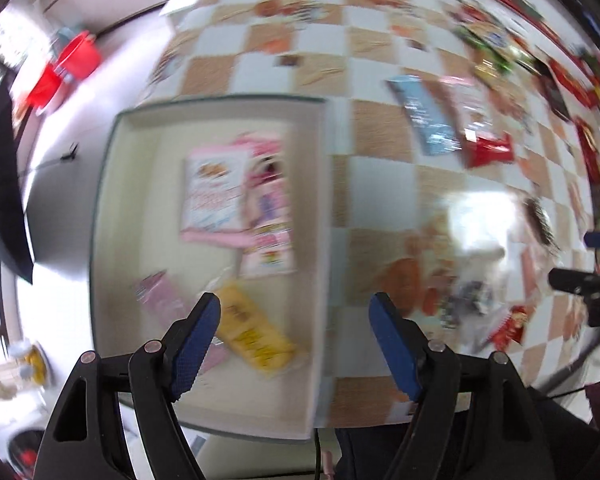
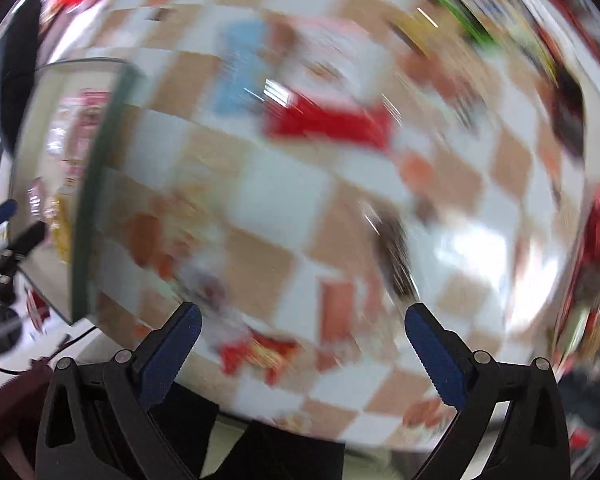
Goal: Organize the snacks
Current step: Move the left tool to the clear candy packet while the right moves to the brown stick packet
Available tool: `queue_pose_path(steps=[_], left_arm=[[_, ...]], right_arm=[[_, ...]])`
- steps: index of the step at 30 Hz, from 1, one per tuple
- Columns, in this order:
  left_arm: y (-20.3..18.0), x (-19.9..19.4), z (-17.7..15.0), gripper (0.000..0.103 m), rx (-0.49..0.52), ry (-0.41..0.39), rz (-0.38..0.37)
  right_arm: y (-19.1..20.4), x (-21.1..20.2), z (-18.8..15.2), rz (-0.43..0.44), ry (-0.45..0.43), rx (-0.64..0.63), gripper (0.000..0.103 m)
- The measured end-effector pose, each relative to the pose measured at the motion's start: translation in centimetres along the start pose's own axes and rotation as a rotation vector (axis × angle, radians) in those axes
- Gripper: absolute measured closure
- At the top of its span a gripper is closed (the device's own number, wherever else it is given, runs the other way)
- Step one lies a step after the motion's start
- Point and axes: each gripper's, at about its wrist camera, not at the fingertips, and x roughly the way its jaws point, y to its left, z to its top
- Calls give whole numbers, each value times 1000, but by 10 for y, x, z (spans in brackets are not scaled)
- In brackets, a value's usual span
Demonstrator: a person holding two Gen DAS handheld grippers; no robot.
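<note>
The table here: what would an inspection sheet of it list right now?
Surface: checkered tablecloth, tan and white.
Job's things: white box holding pink packets and a yellow packet; blue packet and red packet lie outside it.
Clutter: more snack packets along the far edge, blurred.
Grippers: left gripper and right gripper open, empty.
Cables: thin black cable at the table's edge.
Surroundings: red buckets on the floor.

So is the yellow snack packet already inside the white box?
Yes, the yellow snack packet lies on the floor of the white box, near the pink packets.
</note>
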Motion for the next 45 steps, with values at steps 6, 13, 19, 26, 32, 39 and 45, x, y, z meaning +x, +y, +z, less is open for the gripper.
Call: queue_pose_path(steps=[6, 13, 19, 26, 32, 39, 45], left_arm=[[-49, -25, 26, 23, 139, -28, -73], [-70, -131, 78, 13, 224, -320, -156], [-75, -127, 86, 13, 255, -270, -76], [-67, -93, 76, 10, 224, -159, -77], [-84, 23, 11, 10, 201, 197, -74], [-91, 61, -9, 10, 117, 289, -111], [-98, 85, -2, 10, -14, 370, -217]], right_arm=[[-55, 24, -41, 40, 75, 176, 1], [-87, 23, -60, 55, 39, 247, 1], [-81, 28, -69, 73, 65, 236, 1], [-92, 32, -74, 87, 73, 302, 1], [-93, 56, -89, 125, 150, 340, 1], [-92, 73, -113, 112, 204, 341, 1], [-98, 79, -132, 95, 228, 353, 1]])
